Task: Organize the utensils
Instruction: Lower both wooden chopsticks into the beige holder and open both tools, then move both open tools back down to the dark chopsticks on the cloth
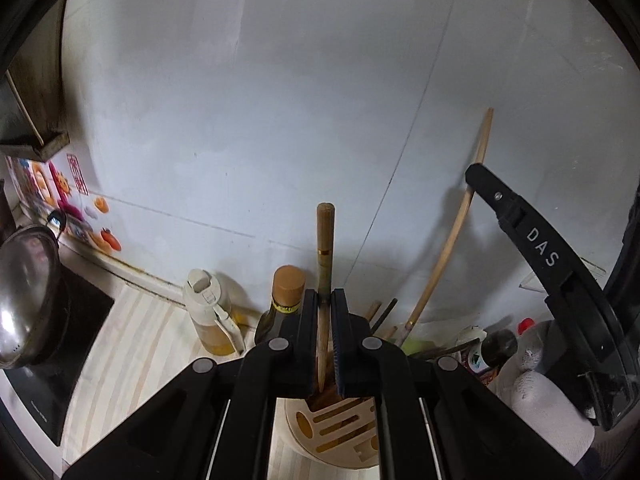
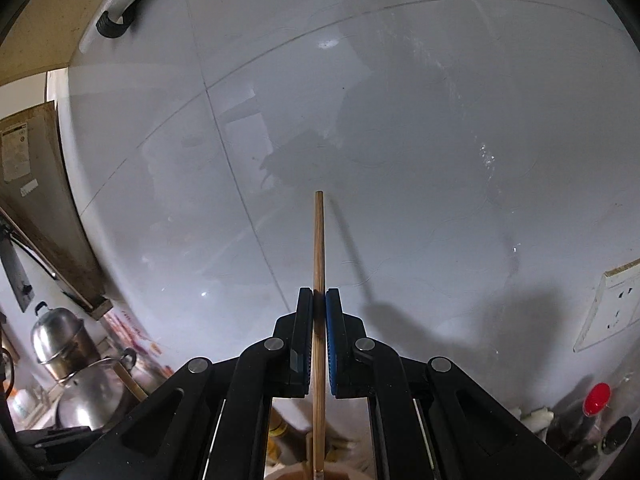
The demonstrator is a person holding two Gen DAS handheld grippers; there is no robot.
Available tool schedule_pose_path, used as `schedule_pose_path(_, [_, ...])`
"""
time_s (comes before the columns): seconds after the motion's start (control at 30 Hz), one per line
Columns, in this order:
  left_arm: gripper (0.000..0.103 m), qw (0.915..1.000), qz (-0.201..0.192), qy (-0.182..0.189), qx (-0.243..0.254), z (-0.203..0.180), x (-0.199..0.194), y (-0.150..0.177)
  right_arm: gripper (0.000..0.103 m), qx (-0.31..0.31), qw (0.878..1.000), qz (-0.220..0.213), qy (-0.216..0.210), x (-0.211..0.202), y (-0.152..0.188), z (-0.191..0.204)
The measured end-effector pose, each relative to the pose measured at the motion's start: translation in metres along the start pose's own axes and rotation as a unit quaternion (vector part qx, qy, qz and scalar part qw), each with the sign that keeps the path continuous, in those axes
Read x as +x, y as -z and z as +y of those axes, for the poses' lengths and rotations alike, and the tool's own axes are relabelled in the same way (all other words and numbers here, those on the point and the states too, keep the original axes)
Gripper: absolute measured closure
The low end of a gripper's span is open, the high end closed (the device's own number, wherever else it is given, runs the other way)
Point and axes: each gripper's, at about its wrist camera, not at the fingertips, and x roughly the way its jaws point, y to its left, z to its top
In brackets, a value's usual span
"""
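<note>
My left gripper (image 1: pixel 325 300) is shut on a wooden-handled utensil (image 1: pixel 325 240) held upright, its lower end going down into a beige slotted utensil holder (image 1: pixel 336 428) below the fingers. My right gripper (image 2: pixel 319 300) is shut on a thin bamboo chopstick (image 2: pixel 319 240), also upright, its lower end reaching the rim of the holder (image 2: pixel 296 472) at the bottom edge. The right gripper's body with "DAS" on it (image 1: pixel 544 252) shows at the right in the left wrist view.
An oil bottle (image 1: pixel 282 304) and a white-capped jar (image 1: pixel 210 316) stand behind the holder by the tiled wall. A long bamboo stick (image 1: pixel 456 232) leans on the wall. Pots (image 2: pixel 76 364) and a cooktop (image 1: pixel 48 360) are at left; a red-capped bottle (image 2: pixel 588 408) and wall socket (image 2: pixel 608 308) at right.
</note>
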Motion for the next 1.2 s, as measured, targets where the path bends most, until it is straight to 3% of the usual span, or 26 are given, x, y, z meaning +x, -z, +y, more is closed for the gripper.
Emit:
schedule_pose_path(0.17, [0.092,0.9998,0.001,-0.020,-0.008,0.004,-0.003,-0.002,0.096,-0.017,1.000,0.015,-0.006,0.011,0.008,0.006])
schedule_pose_path(0.23, [0.075,0.9992,-0.003,-0.037,-0.013,0.006,-0.008,-0.004,0.096,-0.018,0.999,0.030,-0.009,0.013,0.008,0.006])
schedule_pose_path(0.3, [0.023,0.9984,-0.008,-0.053,-0.018,0.009,-0.014,-0.005,0.084,-0.017,0.999,0.044,-0.007,0.011,0.007,0.006])
schedule_pose_path(0.33, [0.020,0.9979,-0.018,-0.058,-0.023,0.012,-0.020,-0.005,0.070,-0.013,0.999,0.046,-0.007,0.008,0.007,0.005])
schedule_pose_path(0.37, [0.020,0.9973,-0.026,-0.064,-0.026,0.014,-0.025,-0.004,0.063,-0.009,0.999,0.045,-0.008,0.003,0.006,0.003])
schedule_pose_path(0.43, [0.018,0.9966,-0.031,-0.071,-0.029,0.018,-0.032,-0.003,0.062,-0.008,0.999,0.045,-0.006,-0.007,0.003,0.001])
schedule_pose_path(0.5, [0.002,0.9957,-0.033,-0.080,-0.031,0.021,-0.040,0.001,0.055,-0.003,0.999,0.052,-0.006,-0.017,0.001,-0.002])
schedule_pose_path(0.63, [0.000,0.9922,-0.044,-0.115,-0.017,0.020,-0.058,0.019,0.045,0.005,0.997,0.074,0.007,-0.045,-0.002,-0.011])
schedule_pose_path(0.87, [0.000,0.9943,-0.024,-0.101,-0.024,0.015,-0.072,0.067,0.017,0.013,0.995,0.097,0.035,-0.114,0.014,-0.041])
schedule_pose_path(1.03, [0.000,0.9949,0.013,-0.100,-0.003,-0.003,-0.061,0.109,0.011,0.018,0.988,0.138,0.059,-0.146,0.053,-0.070])
schedule_pose_path(1.2, [0.000,0.9910,0.068,-0.112,0.026,-0.022,-0.039,0.157,0.011,0.026,0.974,0.207,0.092,-0.160,0.107,-0.105])
